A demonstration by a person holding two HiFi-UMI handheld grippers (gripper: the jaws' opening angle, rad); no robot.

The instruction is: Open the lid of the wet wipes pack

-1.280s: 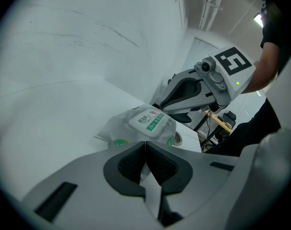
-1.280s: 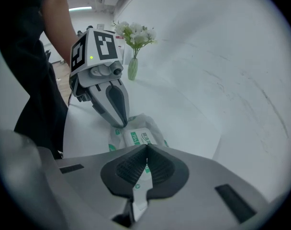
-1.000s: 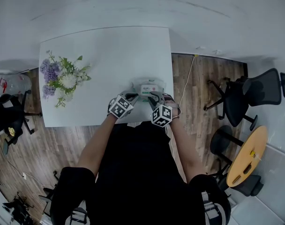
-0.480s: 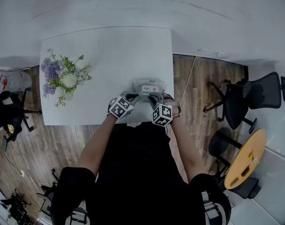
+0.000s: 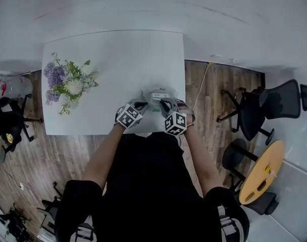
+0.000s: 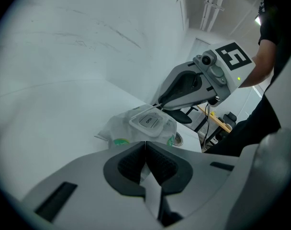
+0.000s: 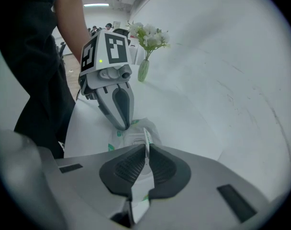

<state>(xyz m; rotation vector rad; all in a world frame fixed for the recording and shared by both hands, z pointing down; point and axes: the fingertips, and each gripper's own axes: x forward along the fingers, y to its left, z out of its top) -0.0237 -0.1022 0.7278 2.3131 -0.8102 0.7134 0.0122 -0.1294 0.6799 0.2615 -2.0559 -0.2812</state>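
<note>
1. Between the fingers (image 7: 128,169) of the right gripper (image 7: 146,150), the thin lid (image 7: 146,137) stands on edge. The fingers have just been closing and now pinch it, nearly together.
2. The left gripper (image 6: 145,146) has its fingers (image 6: 131,164) pressed shut on the wrapper at the near end of the wet wipes pack (image 6: 117,130), pinning it down.
3. From here the lid looks only barely started. I'd say the right hand should swing it slowly up and over about its hinge, not tug straight up, while the left keeps the pack down.
4. The hold is on a slim lip, so a jerk could slip it free.
5. The pack lies on the white counter (image 5: 118,59), near its right edge and not far from the near one, so pulling toward the body looks risky.
6. Beyond and to the left the counter is bare, and the flowers (image 5: 67,84) stand well apart.
</note>
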